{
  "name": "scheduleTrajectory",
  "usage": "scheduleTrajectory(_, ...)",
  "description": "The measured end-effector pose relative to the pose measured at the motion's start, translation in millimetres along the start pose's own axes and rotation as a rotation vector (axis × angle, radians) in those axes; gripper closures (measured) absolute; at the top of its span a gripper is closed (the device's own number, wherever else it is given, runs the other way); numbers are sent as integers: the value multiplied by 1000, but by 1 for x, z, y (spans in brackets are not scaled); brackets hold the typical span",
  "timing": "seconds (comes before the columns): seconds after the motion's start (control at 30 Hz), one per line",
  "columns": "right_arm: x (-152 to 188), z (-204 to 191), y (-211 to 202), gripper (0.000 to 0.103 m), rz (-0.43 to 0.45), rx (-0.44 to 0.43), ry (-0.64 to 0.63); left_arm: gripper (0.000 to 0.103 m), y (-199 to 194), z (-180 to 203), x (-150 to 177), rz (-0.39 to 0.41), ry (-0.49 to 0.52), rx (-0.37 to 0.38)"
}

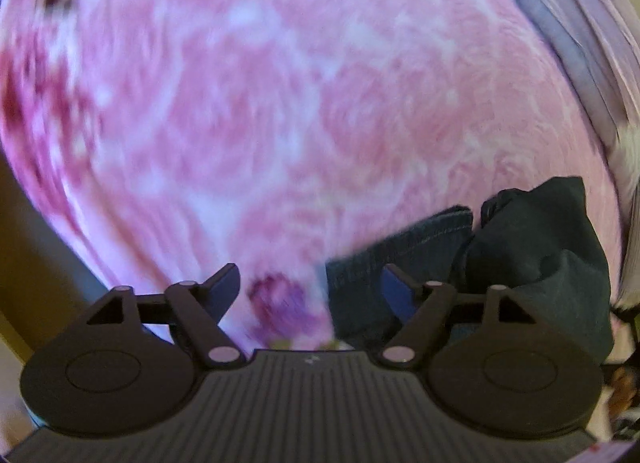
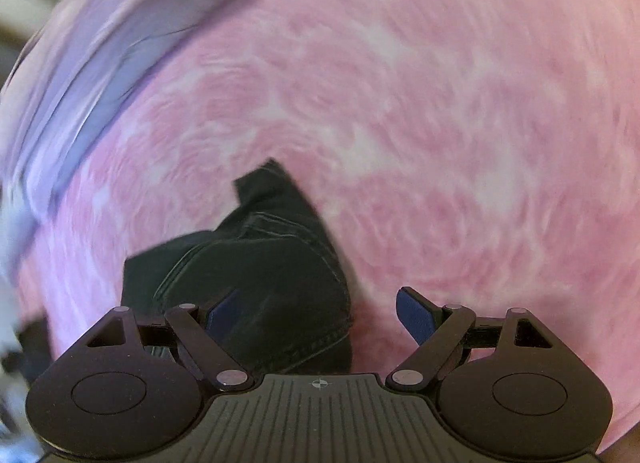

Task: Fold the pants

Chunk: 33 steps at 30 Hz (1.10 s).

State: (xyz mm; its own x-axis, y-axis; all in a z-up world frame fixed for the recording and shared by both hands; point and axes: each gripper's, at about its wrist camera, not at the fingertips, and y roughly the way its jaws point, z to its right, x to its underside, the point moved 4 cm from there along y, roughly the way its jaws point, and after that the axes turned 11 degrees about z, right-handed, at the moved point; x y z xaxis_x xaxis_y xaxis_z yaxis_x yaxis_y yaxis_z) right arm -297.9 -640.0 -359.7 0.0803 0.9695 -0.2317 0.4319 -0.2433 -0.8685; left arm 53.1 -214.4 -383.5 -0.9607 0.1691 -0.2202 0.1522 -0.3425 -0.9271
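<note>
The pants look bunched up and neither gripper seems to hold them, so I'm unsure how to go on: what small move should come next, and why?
Probably close the right gripper on the pants. Both grippers stand open, and the dark pants lie crumpled on the pink bedspread. In the right wrist view the hem already sits between the fingers, whereas the left gripper has fabric only at one finger.

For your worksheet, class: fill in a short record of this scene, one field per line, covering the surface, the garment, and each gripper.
surface: pink and white patterned cover, blurred by motion
garment: dark pants, bunched in a heap on the cover
left gripper: open, pants edge in front of its right-hand finger
right gripper: open, pants behind its left-hand finger
fold: not yet neat
</note>
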Motion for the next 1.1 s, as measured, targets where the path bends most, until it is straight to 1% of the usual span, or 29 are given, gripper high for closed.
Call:
scheduleTrajectory(0.07,2,11,7,21,-28,-11,76,26,11,1,18,-49,-108,45)
scheduleTrajectory(0.13,6,20,12,21,-49,-14,115,25,17,5,34,-91,-209,89)
scheduleTrajectory(0.2,9,24,14,21,-60,-15,124,21,19,11,49,-117,-309,130)
scheduleTrajectory(0.3,10,26,11,21,-61,-33,113,15,22,19,65,-144,-413,168)
scheduleTrajectory(0.4,12,21,16,21,-69,-45,114,10,33,23,73,-150,-470,164)
scheduleTrajectory(0.5,15,16,24,21,-80,-65,123,10,51,25,77,-143,-523,145)
scheduleTrajectory(0.57,18,13,30,21,-95,-94,153,12,61,26,83,-131,-560,123)
scheduleTrajectory(0.6,21,11,35,21,-107,-106,172,19,62,31,83,-110,-556,118)
scheduleTrajectory(0.63,24,9,39,21,-115,-118,186,27,62,37,82,-91,-529,122)
scheduleTrajectory(0.67,28,7,43,22,-123,-142,203,48,60,46,81,-74,-487,132)
scheduleTrajectory(0.7,31,4,45,44,-124,-167,207,71,57,56,77,-50,-439,164)
scheduleTrajectory(0.73,33,0,46,58,-127,-178,194,80,55,63,73,-42,-403,192)
scheduleTrajectory(0.77,34,-7,45,74,-115,-155,146,85,54,72,67,-49,-356,199)
scheduleTrajectory(0.8,34,-13,41,88,-94,-152,110,88,52,77,63,-55,-322,199)
scheduleTrajectory(0.87,27,-25,25,95,-40,-181,84,91,47,88,47,-61,-254,213)
scheduleTrajectory(0.93,16,-39,3,97,30,-219,82,92,35,99,21,-18,-177,238)
scheduleTrajectory(0.97,6,-50,-11,97,81,-247,72,93,28,104,9,17,-131,246)
scheduleTrajectory(1.0,-2,-61,-24,98,133,-268,63,93,19,110,-10,64,-81,258)
scheduleTrajectory(1.1,-32,-98,-68,99,294,-357,52,93,-10,128,-79,196,9,320)
